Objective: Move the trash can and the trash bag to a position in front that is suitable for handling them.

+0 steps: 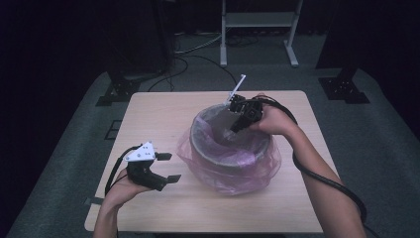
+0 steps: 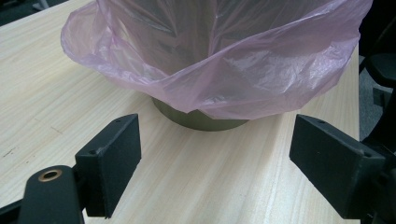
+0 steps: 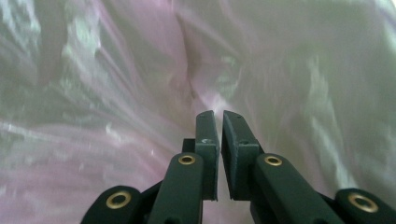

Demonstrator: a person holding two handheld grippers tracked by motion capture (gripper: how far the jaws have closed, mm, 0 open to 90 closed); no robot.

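A grey round bin (image 1: 218, 154) stands mid-table, lined with a thin pink plastic bag (image 1: 233, 176) whose edge is folded out over the rim. My right gripper (image 1: 233, 129) reaches in over the bin's far right rim and points down inside; its jaws are shut, and I see nothing between them. In the right gripper view the gripper (image 3: 219, 116) faces the crumpled pink bag (image 3: 116, 93). My left gripper (image 1: 170, 167) rests open just above the table, left of the bin. The left gripper view looks past that gripper (image 2: 217, 140) to the bin's base (image 2: 201, 121) under the hanging bag (image 2: 224, 60).
The light wooden table (image 1: 158, 119) has bare room to the left of and in front of the bin. A white frame stand (image 1: 257, 20) and black stand feet (image 1: 116, 89) sit on the floor beyond, among cables.
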